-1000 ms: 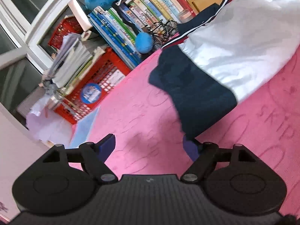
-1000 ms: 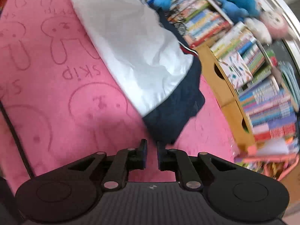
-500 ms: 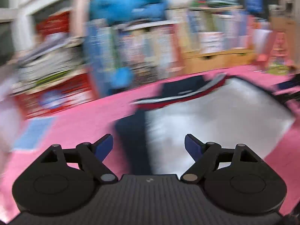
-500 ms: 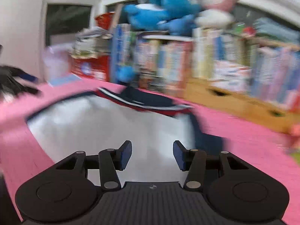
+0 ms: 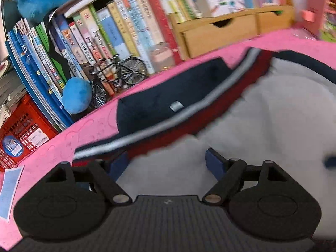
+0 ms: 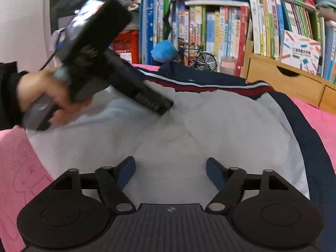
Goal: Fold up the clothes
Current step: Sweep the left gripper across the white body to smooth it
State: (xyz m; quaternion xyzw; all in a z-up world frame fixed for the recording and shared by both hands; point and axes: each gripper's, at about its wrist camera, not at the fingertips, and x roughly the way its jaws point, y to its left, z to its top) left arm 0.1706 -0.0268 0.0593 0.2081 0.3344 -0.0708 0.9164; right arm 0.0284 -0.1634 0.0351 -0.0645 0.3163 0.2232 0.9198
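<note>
White garment (image 6: 210, 126) with navy edges, red-and-white stripe; pink blanket (image 6: 21, 168).

The right gripper (image 6: 170, 169) pointed forward and downward, its jaws standing wide apart with nothing between the blue pads (image 6: 126, 171) — they had just been opening. The left gripper (image 5: 167, 163) likewise angled down, jaws spread wide and empty. Seen from the right wrist view, the left hand (image 6: 42, 93) — emerging from a dark sleeve (image 6: 9, 92) — gripped that tool's grey handle, the body slanting down to the right.
</note>
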